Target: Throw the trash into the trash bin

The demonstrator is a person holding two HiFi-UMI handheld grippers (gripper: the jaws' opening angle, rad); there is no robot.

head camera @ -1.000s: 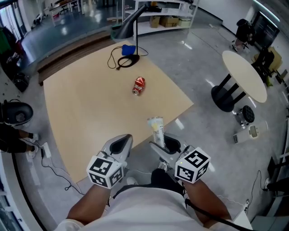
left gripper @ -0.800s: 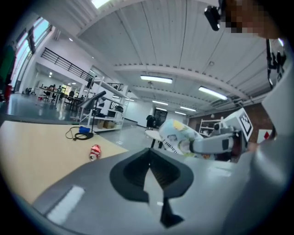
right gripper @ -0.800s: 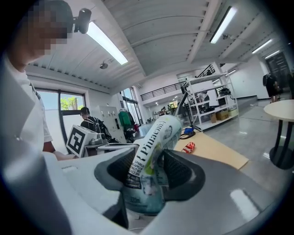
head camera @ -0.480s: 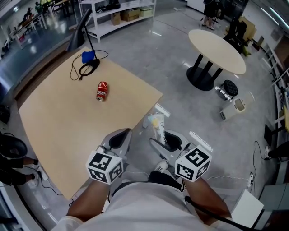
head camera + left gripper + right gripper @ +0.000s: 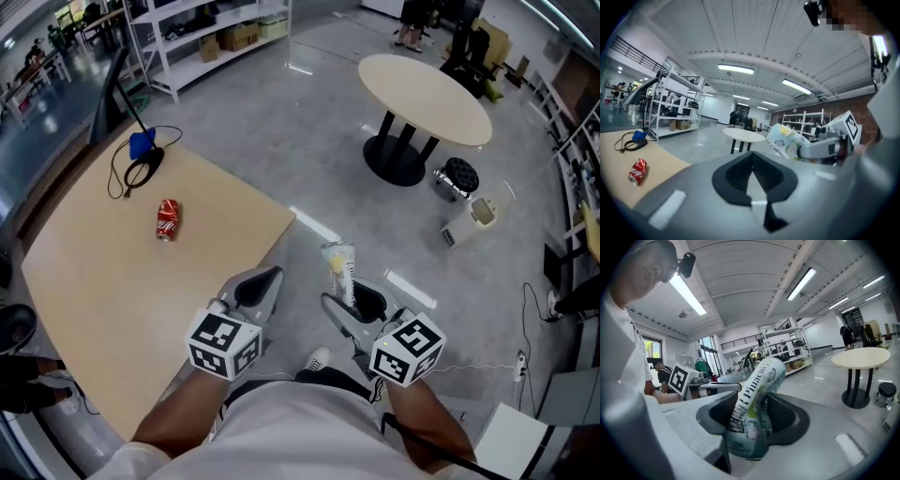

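Right claw: pinching the crumpled drink container low on its body. In the right gripper view both dark pads press its sides and the printed top leans toward one o'clock.
Left claw: pressed together with nothing in it. In the left gripper view the two dark pads meet along one seam.
Crumpled drink container: pale green and white, dented at the bottom. It is held over the grey floor, just off the surface's three o'clock edge. From the right claw it sticks out toward twelve o'clock in the head view.
Claws together: side by side in front of the person, the left at nine o'clock of the right and close to it. The left one is over the edge of the surface.
Surface: light wood, filling the head view's nine o'clock side.
Red can: lying on its side on the surface, at ten o'clock from the left claw and well apart from it.
Blue item: at the surface's far corner, toward eleven o'clock, with a coiled black cable beside it.
Round table: pale top on a dark base, standing on the floor at one o'clock, well apart from both claws.
Small white box-like thing: on the floor at two o'clock, near the round table's base; what it is cannot be told.
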